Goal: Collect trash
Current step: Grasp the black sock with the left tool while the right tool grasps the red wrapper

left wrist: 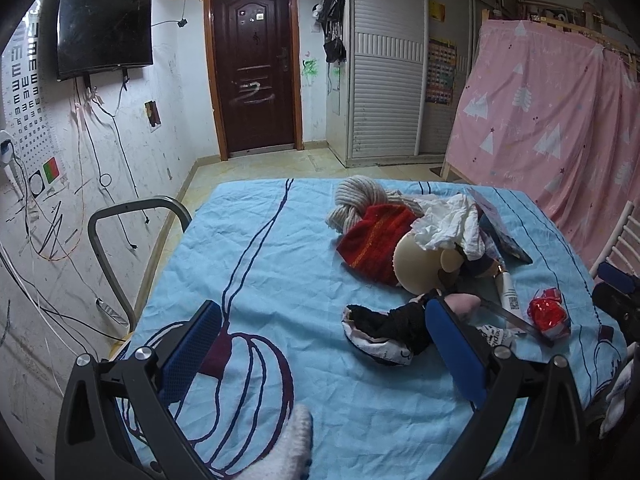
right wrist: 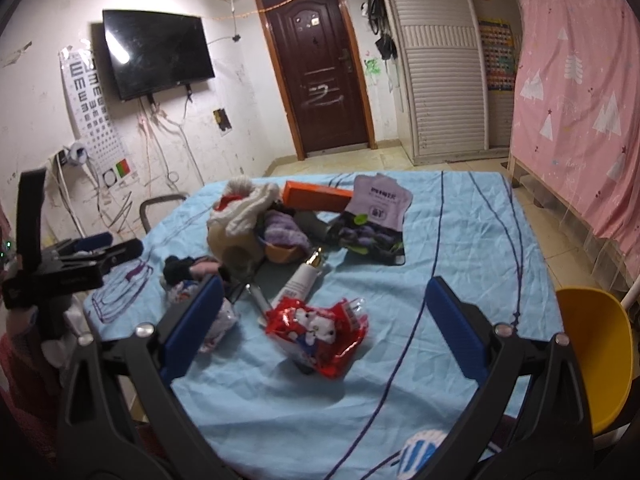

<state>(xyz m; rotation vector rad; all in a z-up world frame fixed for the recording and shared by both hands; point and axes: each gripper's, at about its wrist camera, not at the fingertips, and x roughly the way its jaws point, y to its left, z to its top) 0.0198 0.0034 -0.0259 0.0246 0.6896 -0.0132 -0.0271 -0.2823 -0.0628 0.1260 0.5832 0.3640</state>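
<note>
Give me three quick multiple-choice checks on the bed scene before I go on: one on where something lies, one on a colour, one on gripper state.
1. Where does the red snack wrapper lie?
A. On the blue sheet, nearer the camera than the pile
B. On the floor by the door
C. On the yellow chair

2. What colour is the flat box at the far side of the pile?
A. Green
B. Orange
C. White

3. How is the right hand-held gripper?
A. Shut on the wrapper
B. Shut on nothing
C. Open, holding nothing

Answers: 1 A, the wrapper rests on the sheet before the clutter; 2 B, the box is plainly orange; 3 C, its blue pads stand wide apart.
</note>
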